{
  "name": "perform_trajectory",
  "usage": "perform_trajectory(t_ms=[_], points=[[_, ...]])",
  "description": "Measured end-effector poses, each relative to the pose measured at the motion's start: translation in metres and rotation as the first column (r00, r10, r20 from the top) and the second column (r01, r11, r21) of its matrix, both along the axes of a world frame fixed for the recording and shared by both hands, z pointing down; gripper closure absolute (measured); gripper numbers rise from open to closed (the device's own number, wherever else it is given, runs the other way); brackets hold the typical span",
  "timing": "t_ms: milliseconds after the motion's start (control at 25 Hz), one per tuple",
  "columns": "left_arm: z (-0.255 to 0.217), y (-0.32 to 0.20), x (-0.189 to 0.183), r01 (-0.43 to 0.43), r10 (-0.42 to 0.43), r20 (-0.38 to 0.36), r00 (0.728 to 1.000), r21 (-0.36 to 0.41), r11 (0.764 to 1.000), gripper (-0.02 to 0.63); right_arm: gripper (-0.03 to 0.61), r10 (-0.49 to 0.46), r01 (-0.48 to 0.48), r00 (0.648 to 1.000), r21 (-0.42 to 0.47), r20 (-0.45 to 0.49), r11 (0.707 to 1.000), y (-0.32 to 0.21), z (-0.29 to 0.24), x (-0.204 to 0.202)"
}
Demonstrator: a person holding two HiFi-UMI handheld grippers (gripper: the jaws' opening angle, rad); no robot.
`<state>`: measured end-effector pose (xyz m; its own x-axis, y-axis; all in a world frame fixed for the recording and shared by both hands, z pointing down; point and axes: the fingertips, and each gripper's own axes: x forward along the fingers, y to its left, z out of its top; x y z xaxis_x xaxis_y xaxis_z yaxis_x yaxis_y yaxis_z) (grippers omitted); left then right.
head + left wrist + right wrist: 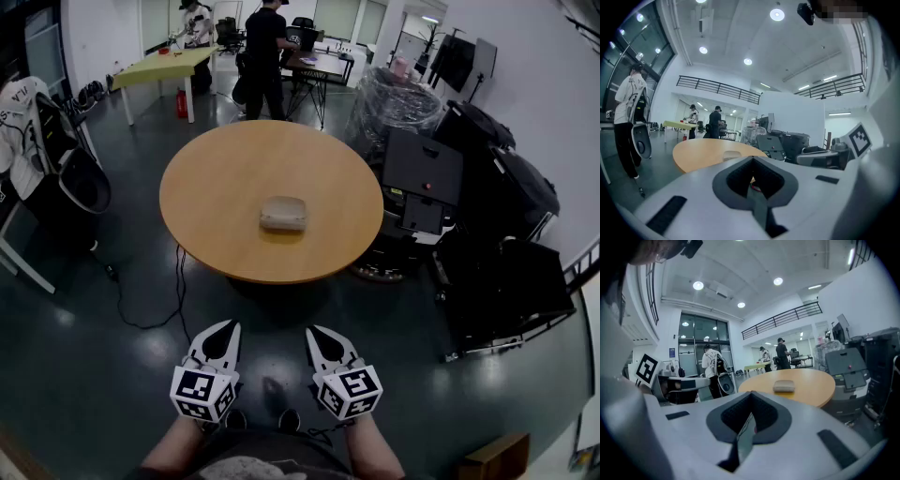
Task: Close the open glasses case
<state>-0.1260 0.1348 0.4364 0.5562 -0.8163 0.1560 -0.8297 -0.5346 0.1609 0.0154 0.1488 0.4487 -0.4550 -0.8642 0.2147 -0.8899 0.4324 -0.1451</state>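
A grey-beige glasses case [284,214] lies near the middle of a round wooden table [206,202]. From this distance I cannot tell how its lid stands. The same case shows small and far off in the left gripper view [732,155] and the right gripper view [783,386]. My left gripper [226,328] and right gripper [317,334] hang low, close to my body, above the dark floor and well short of the table's near edge. Both are shut with nothing in them; in each gripper view the jaws meet, left gripper [752,180], right gripper [747,420].
Black equipment cases [502,253] and a plastic-wrapped stack [392,98] crowd the floor right of the table. A black cable [141,309] trails across the floor at left. A yellow-green table [164,66] and two people [262,56] stand at the back.
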Motion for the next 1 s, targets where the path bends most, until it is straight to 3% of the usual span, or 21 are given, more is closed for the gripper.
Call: perform_trajectory(t_ms=[200,1000], points=[[0.000,0.000,0.005,-0.003,0.003,0.001,1.000,0.003,1.000,0.606,0.591,-0.023,0.023,0.999,0.004,-0.035,1.000,0.001,0.001,-0.001],[0.011,0.004,0.023,0.000,0.000,0.014,1.000,-0.024,1.000,0.606,0.591,-0.011,0.010,1.000,-0.008,-0.004,1.000,0.007,0.005,0.020]])
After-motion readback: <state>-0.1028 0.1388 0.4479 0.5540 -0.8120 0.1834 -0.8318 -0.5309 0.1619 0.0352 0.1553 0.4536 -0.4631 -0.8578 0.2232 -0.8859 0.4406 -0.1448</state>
